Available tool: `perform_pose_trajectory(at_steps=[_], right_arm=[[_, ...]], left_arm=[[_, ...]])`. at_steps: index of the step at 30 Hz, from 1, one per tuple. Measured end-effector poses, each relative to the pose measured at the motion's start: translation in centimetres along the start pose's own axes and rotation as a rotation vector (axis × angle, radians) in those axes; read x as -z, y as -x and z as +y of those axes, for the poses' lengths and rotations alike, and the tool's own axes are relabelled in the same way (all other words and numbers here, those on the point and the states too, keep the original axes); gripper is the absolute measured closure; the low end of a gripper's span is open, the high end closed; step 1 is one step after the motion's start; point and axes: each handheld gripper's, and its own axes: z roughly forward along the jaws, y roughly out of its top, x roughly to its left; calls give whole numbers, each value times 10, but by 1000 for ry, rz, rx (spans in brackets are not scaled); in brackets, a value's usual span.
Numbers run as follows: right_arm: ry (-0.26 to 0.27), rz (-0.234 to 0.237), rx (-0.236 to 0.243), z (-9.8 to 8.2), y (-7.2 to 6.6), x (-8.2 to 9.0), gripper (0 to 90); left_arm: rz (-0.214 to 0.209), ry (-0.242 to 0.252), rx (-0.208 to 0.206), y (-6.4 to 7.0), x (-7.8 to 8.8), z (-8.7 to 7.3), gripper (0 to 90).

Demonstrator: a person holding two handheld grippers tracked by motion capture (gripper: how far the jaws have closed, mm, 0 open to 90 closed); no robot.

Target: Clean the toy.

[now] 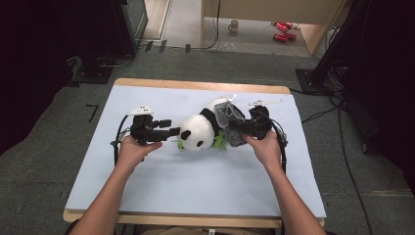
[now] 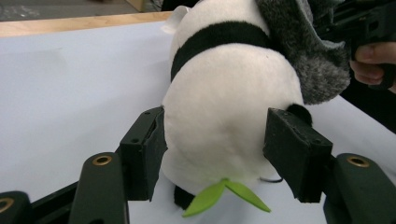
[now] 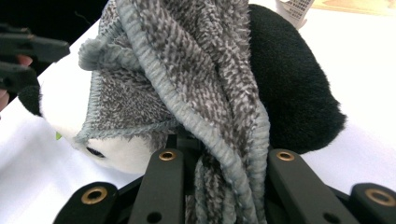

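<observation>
In the high view, the panda toy (image 1: 198, 131) lay mid-table (image 1: 147, 196), the left gripper (image 1: 172, 131) at its nine o'clock, the right gripper (image 1: 236, 131) at three o'clock. In the left gripper view, the jaws stood apart, flanking the panda's head without pressing. In the right gripper view, the jaws were clamped on the grey knit cloth (image 3: 205, 93).

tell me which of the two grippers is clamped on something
The right gripper: its fingers pinch the bunched grey knit cloth draped on the panda plush. The left gripper only brackets the panda's white head, fingers apart.
</observation>
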Motion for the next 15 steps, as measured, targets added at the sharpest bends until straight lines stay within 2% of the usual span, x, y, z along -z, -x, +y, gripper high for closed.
perform_pose_trajectory(at_steps=[2,4,6,9,12,13,15], right_arm=[[-2,-4,0,-1,0,1,758],[0,-4,-1,-1,0,1,757],[-1,-6,-1,-1,0,1,756],[3,-21,-1,-2,-1,2,755],[18,-37,6,-2,-1,1,755],[18,-46,11,-1,-1,0,755],[20,-72,13,3,0,0,756]], left_arm=[[-38,-24,-2,-4,-7,2,379],[-62,-70,-27,-3,-17,1,378],[-70,-68,-60,-2,-23,0,379],[-81,-65,-65,-2,-27,2,392],[-101,-83,-43,-1,-33,3,428],[-120,-104,-21,1,-37,3,444],[-140,-128,-7,6,-41,3,477]])
